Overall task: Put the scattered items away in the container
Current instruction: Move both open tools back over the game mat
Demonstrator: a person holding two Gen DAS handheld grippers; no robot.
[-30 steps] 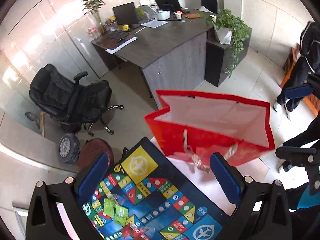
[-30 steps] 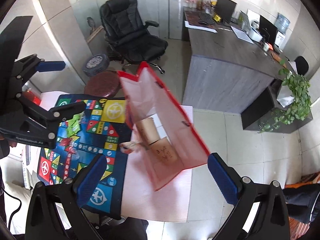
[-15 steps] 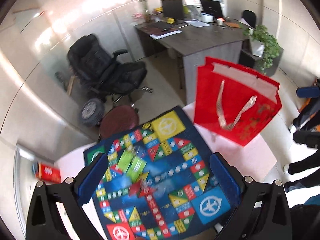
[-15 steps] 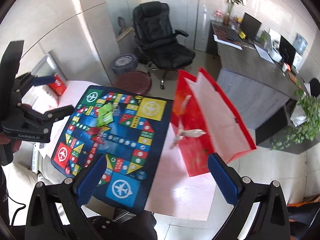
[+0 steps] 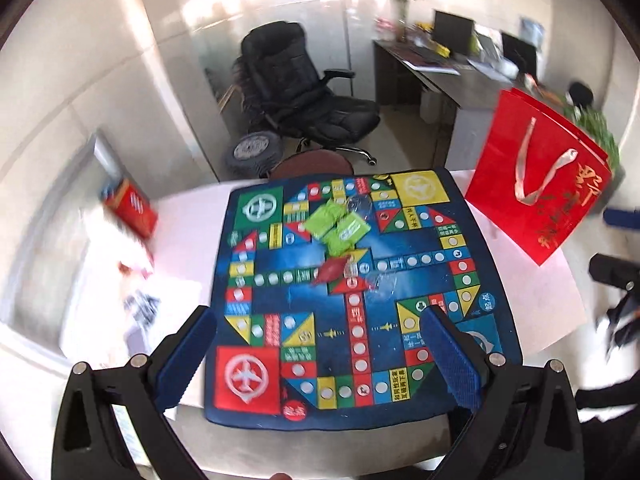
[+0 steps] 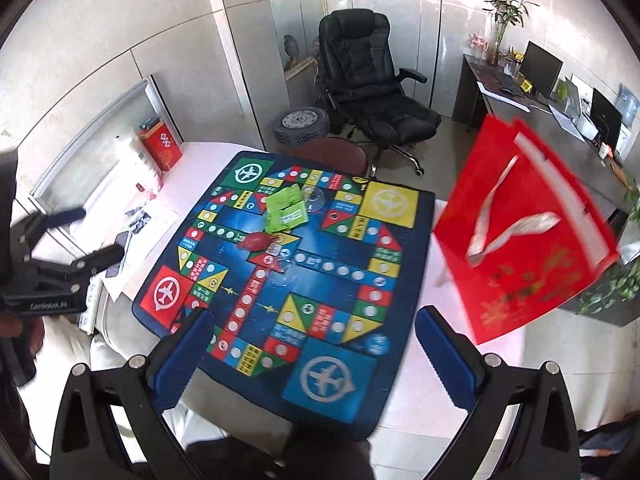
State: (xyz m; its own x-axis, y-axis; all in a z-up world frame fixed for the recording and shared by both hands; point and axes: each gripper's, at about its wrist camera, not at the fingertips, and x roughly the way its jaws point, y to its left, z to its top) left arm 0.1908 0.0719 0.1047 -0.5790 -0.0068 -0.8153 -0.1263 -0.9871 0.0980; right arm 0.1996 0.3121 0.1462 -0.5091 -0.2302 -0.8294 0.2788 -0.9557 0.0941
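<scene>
Standing at the surface's (image 6: 404, 392) right edge, the red gift bag (image 6: 532, 236) has ribbon handles. Green packets (image 5: 338, 226) cluster mid-mat (image 5: 352, 364). Both grippers (image 5: 320, 364) (image 6: 308, 360) hover, fingers spread, empty.

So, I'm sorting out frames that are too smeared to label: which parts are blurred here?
Left wrist view: left table edge and red box smeared, game mat fairly sharp. Right wrist view: red gift bag motion-blurred, mat and green packets crisp. Both show fisheye bending.
</scene>
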